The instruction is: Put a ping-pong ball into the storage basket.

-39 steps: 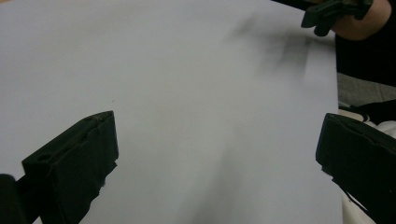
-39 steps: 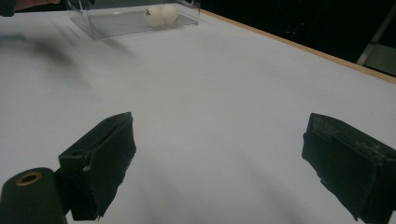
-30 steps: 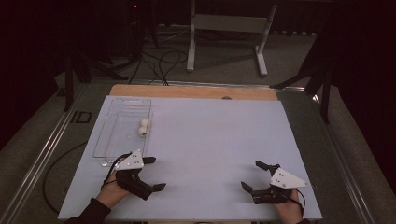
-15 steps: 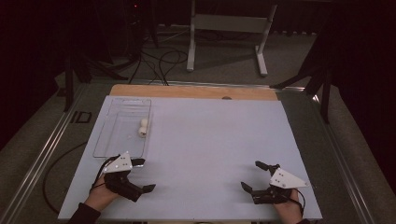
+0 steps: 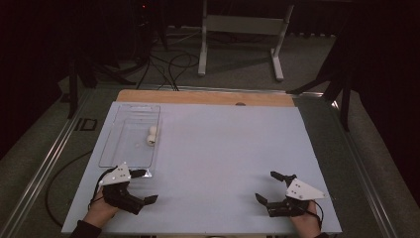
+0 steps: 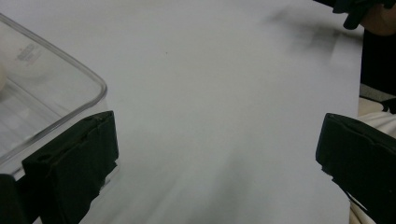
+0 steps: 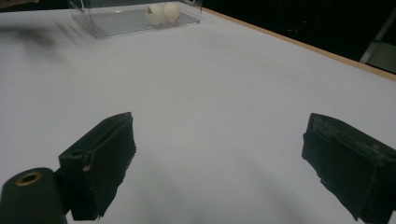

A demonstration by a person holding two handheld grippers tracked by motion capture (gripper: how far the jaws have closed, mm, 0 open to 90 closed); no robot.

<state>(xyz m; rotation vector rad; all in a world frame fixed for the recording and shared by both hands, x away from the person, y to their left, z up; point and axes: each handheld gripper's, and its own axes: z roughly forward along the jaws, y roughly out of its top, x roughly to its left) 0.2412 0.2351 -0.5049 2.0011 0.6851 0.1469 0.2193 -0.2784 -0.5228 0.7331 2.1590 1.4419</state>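
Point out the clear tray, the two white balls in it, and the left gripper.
clear tray (image 5: 115, 148): high view, bare floor near its left wall.
white balls (image 5: 151, 135): high view, where the two meet.
left gripper (image 5: 140, 186): high view, midway between its open fingertips.

no legible text, labels or numbers
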